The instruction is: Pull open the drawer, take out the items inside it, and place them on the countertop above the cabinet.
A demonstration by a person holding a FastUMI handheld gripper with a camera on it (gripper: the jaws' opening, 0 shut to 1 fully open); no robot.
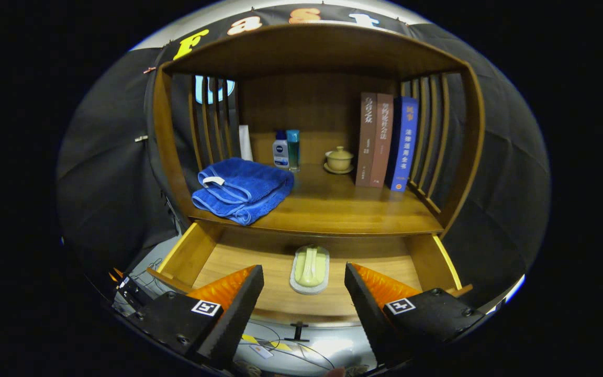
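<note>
The wooden drawer [427, 262] is pulled out below the countertop [343, 209]. Inside it, near the middle, lies a pale green oblong item [310, 268] on a light tray. My gripper [304, 275] hangs open above the drawer's front, one finger on each side of the green item, touching nothing. A folded blue towel [241, 189] rests on the countertop's left front part.
At the back of the countertop stand two small bottles [286, 150], a lidded yellow cup on a saucer [339, 159] and three upright books [385, 141]. Slatted side walls and a wooden roof enclose the shelf. Cables lie on the floor [291, 345] below the drawer.
</note>
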